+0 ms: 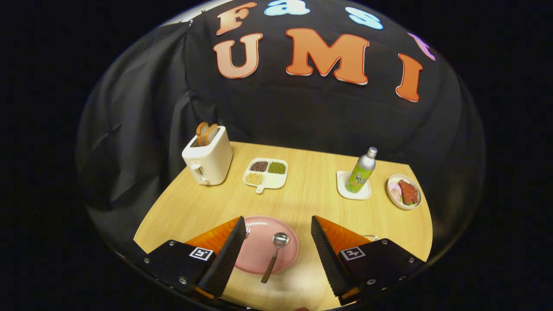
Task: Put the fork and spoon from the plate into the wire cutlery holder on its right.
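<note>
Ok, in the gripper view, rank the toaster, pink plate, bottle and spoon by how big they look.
1. Pink plate, though it sits nearest, between the open gripper fingers.
2. Toaster.
3. Bottle and spoon: too alike to rank.

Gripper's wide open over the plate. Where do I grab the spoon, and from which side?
Probably the spoon handle, mid-length, from above. It lies on the pink plate, bowl away from the gripper, its dark handle running back over the near rim. The open fingers already straddle it, so they would close across the thin handle; the rounded bowl looks slippier.
</note>
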{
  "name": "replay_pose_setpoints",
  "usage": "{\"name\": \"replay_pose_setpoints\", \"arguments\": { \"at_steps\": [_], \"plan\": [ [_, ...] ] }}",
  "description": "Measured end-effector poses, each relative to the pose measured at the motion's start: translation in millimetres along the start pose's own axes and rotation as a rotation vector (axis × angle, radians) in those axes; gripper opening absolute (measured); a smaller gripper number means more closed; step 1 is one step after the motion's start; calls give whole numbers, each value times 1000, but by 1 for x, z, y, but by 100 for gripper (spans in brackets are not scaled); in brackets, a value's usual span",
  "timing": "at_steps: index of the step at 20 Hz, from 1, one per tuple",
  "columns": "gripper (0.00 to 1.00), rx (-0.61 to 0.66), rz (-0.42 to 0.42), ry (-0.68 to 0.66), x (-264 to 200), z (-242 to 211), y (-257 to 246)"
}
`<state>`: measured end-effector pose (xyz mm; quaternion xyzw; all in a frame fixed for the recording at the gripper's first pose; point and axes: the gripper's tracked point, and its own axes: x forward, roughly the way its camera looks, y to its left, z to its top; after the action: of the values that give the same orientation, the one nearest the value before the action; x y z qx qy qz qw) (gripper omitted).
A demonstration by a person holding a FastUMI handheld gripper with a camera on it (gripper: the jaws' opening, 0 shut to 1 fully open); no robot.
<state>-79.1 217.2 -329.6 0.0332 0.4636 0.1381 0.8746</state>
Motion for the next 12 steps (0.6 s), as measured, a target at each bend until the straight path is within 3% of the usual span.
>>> {"name": "replay_pose_setpoints", "arguments": {
  "at_steps": [7, 12],
  "plan": [
    [91, 9, 12, 230, 46, -75, 15],
    [85, 33, 0, 362, 67, -115, 18]
  ]
}}
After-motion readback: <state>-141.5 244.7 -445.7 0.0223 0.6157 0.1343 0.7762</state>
